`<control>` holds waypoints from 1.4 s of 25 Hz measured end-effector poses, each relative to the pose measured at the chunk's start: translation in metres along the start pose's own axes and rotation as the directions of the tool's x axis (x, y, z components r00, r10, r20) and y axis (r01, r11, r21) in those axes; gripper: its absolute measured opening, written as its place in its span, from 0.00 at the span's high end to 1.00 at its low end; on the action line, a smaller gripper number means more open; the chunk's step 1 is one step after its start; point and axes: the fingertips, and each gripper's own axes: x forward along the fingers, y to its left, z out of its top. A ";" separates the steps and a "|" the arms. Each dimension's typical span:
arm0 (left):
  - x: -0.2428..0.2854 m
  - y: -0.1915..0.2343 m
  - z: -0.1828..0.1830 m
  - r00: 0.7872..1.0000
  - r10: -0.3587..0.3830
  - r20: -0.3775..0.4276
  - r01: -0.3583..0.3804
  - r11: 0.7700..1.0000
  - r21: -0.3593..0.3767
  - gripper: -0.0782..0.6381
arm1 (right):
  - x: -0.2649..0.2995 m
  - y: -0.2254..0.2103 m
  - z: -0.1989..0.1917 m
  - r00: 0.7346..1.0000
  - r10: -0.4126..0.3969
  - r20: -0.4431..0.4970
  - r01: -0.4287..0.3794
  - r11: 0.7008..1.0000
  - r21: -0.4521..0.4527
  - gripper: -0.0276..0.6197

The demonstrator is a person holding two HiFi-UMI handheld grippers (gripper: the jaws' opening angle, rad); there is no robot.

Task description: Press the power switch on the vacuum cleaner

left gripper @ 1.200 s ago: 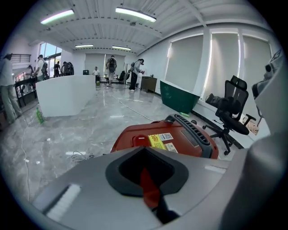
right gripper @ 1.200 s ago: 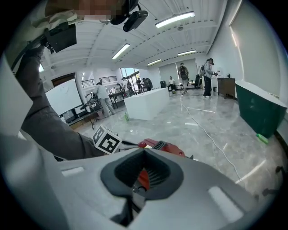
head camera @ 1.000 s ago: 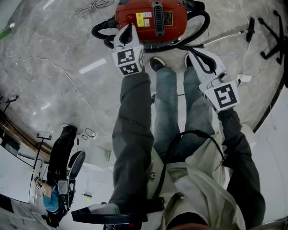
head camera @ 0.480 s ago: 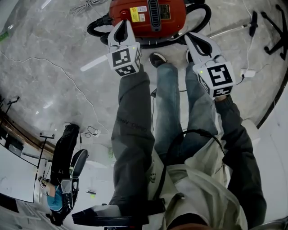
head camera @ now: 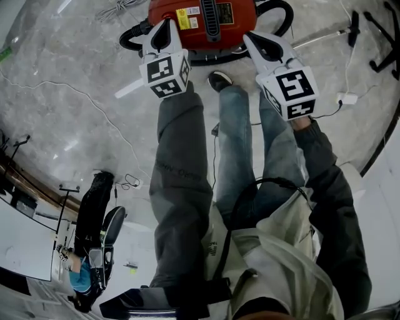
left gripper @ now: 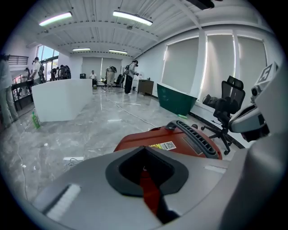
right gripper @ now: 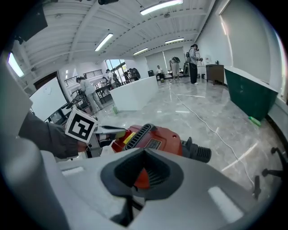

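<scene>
Lying crosswise ahead: red vacuum cleaner

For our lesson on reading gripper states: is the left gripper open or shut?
Shut. In the left gripper view, the left gripper's jaw tips meet with nothing held between them; the vacuum lies beyond.

vacuum cleaner top: open | hose flanks right | floor left: seemingly clear
</scene>
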 end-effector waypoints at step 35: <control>-0.092 -0.086 -0.004 0.989 -0.149 0.021 0.150 0.980 -0.131 0.89 | -0.069 0.074 -0.021 0.980 0.194 -0.036 -0.196 0.976 -0.090 0.95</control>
